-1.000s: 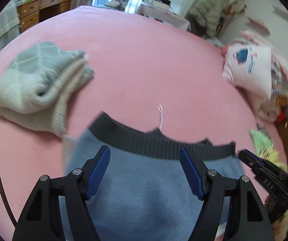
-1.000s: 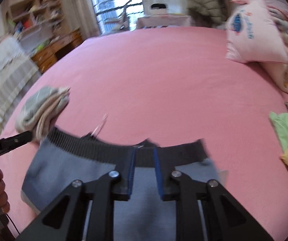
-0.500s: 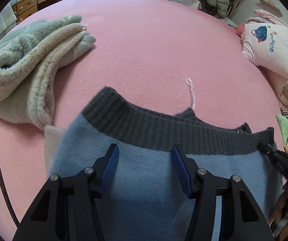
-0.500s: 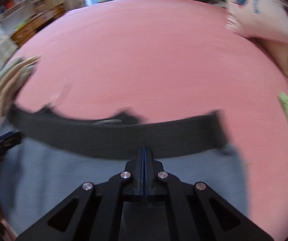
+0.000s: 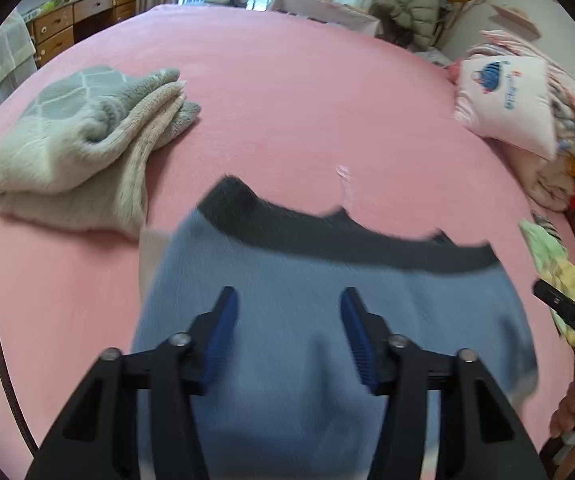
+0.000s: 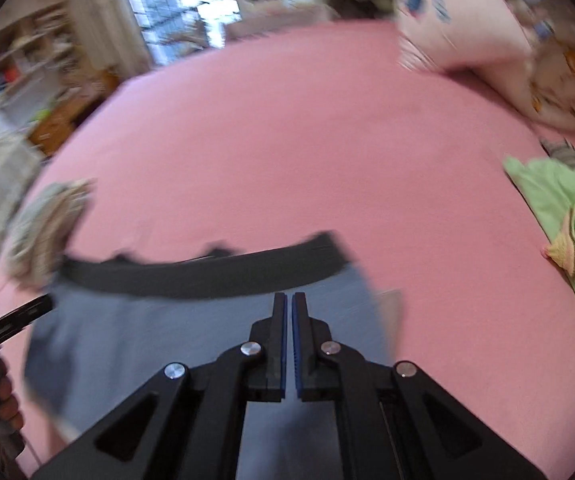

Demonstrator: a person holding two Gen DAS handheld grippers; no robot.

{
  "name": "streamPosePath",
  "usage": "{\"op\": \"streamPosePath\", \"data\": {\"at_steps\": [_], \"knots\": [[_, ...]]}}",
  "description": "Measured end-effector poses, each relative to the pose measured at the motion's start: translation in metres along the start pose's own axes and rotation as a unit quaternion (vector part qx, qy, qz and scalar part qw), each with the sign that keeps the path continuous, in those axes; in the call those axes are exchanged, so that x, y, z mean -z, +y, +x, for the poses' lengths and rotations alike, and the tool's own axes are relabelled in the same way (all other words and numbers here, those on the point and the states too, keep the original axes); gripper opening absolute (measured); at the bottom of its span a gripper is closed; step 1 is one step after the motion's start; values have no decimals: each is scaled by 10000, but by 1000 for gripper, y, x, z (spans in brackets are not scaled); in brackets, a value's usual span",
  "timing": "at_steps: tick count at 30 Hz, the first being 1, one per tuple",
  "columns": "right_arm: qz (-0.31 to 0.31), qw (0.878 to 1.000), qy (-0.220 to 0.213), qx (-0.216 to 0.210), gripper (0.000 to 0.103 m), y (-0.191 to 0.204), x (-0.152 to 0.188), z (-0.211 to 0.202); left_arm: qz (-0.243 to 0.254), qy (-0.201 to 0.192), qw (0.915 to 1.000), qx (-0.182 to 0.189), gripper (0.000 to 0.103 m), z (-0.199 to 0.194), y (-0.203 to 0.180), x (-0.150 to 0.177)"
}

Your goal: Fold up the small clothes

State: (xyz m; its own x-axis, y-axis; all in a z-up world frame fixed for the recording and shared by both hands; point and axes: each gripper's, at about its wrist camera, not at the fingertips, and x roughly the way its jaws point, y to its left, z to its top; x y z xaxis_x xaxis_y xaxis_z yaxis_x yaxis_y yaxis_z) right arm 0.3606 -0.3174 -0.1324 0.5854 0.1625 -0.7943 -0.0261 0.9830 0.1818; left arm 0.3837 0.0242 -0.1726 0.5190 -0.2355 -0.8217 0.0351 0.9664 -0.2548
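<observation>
A small blue knit garment [image 5: 287, 320] with a dark grey ribbed band [image 5: 327, 236] lies on the pink bed [image 5: 287, 100]. My left gripper [image 5: 289, 300] is open above the blue cloth, holding nothing. In the right wrist view the same garment [image 6: 167, 328] and its band [image 6: 207, 272] are blurred. My right gripper [image 6: 288, 300] hovers over the garment's right part with its jaws nearly together; no cloth shows between them. The right gripper's edge shows in the left wrist view [image 5: 567, 316].
A folded grey-and-cream fleece garment [image 5: 87, 148] lies left of the blue one. A pink pillow [image 5: 507, 100] and bedding sit at the right. Green and striped clothes [image 6: 567, 232] lie at the right edge. A dresser [image 5: 79, 20] stands beyond the bed.
My left gripper has lifted back and opened wider. My right gripper shut fully half a second ago and now shows a thin gap; it has swung, blurring the view.
</observation>
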Motion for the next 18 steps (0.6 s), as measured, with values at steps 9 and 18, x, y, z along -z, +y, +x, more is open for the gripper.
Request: {"op": "streamPosePath", "data": {"at_steps": [9, 18], "knots": [[-634, 9926, 298, -990, 2, 110, 73, -1, 214, -251, 9994, 67, 58, -33, -36, 87], [-192, 9988, 424, -179, 0, 57, 114, 11, 2, -112, 9999, -41, 49, -18, 19, 105]]}}
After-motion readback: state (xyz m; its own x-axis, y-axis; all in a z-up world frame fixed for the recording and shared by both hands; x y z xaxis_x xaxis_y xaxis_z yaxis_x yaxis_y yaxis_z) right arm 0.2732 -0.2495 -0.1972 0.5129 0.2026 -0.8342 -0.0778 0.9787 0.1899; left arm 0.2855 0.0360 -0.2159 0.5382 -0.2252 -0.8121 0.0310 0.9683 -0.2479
